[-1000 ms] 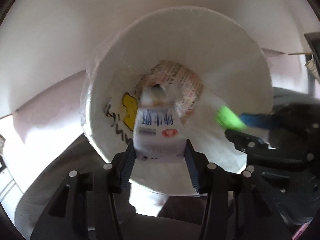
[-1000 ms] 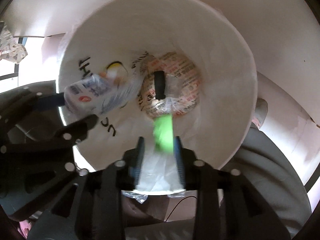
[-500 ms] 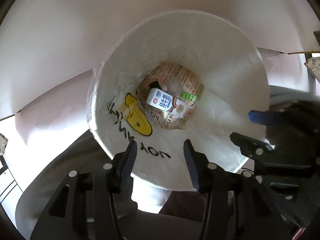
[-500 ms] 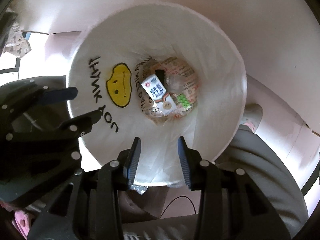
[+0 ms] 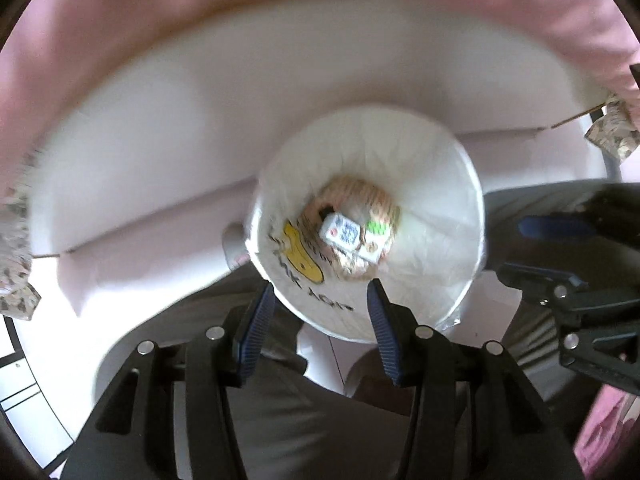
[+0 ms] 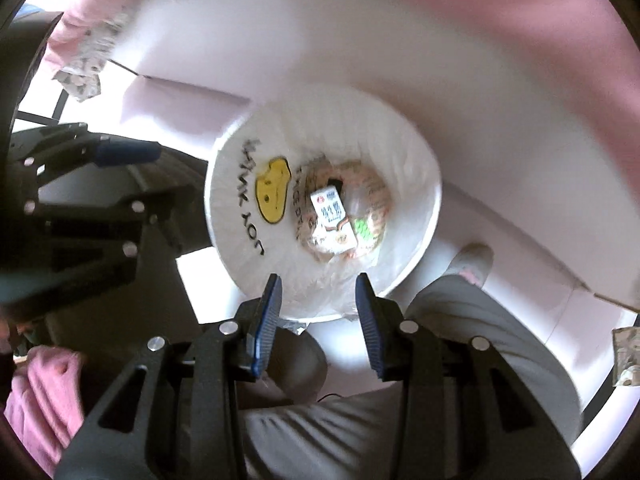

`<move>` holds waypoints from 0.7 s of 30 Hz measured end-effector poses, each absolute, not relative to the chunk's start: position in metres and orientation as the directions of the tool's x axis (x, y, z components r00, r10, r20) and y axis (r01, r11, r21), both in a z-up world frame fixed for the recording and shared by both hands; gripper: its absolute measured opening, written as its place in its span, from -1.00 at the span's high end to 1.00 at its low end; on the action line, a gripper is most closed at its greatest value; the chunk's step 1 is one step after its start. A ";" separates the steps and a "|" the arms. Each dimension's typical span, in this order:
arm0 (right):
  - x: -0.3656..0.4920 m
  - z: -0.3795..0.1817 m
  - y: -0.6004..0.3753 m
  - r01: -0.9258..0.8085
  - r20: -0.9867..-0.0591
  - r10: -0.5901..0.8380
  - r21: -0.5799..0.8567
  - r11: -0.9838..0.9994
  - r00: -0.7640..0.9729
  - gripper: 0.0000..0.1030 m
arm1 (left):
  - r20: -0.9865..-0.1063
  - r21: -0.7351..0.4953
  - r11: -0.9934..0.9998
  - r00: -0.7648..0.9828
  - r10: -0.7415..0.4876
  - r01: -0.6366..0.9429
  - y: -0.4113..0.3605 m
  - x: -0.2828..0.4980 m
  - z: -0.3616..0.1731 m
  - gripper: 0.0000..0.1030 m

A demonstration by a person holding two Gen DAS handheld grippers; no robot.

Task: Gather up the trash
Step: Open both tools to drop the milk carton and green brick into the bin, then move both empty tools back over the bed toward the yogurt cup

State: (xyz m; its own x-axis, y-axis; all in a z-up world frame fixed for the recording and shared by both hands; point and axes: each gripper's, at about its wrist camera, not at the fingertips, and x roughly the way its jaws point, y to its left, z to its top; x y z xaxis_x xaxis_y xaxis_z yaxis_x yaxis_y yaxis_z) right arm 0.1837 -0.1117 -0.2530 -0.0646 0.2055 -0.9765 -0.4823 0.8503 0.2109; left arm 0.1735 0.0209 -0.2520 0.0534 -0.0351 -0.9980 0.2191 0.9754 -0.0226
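A white bin [image 5: 440, 184] lined with a bag bearing a yellow face sits below both grippers; it also shows in the right wrist view [image 6: 412, 176]. A white and blue milk carton [image 5: 343, 233] and a green wrapper [image 5: 378, 227] lie at its bottom on printed paper; both show in the right wrist view, carton [image 6: 332, 220] and wrapper [image 6: 363, 229]. My left gripper [image 5: 320, 300] is open and empty above the bin's near rim. My right gripper [image 6: 318, 286] is open and empty above the near rim too.
A white table edge [image 5: 160, 128] with pink cloth [image 5: 200, 8] curves above the bin. Crumpled printed paper hangs at the table's edges [image 5: 610, 130] [image 6: 86, 60]. The person's grey trouser legs [image 6: 460, 360] are beside the bin.
One second ago the left gripper held the milk carton and the right held the green wrapper. Both were let go into the bin. Both grippers have since risen away from it.
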 end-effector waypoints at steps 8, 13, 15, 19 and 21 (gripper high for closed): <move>0.183 -0.151 -0.131 -0.517 -0.952 0.266 0.154 0.842 0.149 0.23 | -0.974 0.000 0.977 0.223 -0.048 0.213 0.030 0.179 -0.166 -0.04; 0.187 -0.091 -0.144 -0.528 -0.907 0.295 0.100 0.844 0.299 0.23 | -0.944 0.016 0.975 0.324 -0.058 0.221 0.031 0.185 -0.113 -0.08; 0.188 -0.071 -0.148 -0.537 -0.884 0.311 0.083 0.839 0.349 0.23 | -0.931 0.025 0.973 0.361 -0.061 0.228 0.031 0.188 -0.092 -0.10; 0.192 -0.031 -0.153 -0.544 -0.830 0.336 0.048 0.838 0.445 -0.09 | -0.907 0.043 0.970 0.416 -0.062 0.238 0.031 0.198 -0.062 -0.16; 0.195 -0.019 -0.155 -0.548 -0.809 0.347 0.037 0.836 0.475 -0.13 | -0.898 0.053 0.969 0.436 -0.059 0.241 0.030 0.204 -0.053 -0.19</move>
State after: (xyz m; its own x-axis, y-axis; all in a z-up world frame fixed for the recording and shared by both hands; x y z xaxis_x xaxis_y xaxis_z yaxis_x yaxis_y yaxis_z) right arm 0.1953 -0.1551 -0.0191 0.4748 0.3470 -0.8088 -0.5481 0.8356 0.0367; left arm 0.2038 0.0299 -0.0529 0.4360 -0.0589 -0.8980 0.2410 0.9690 0.0535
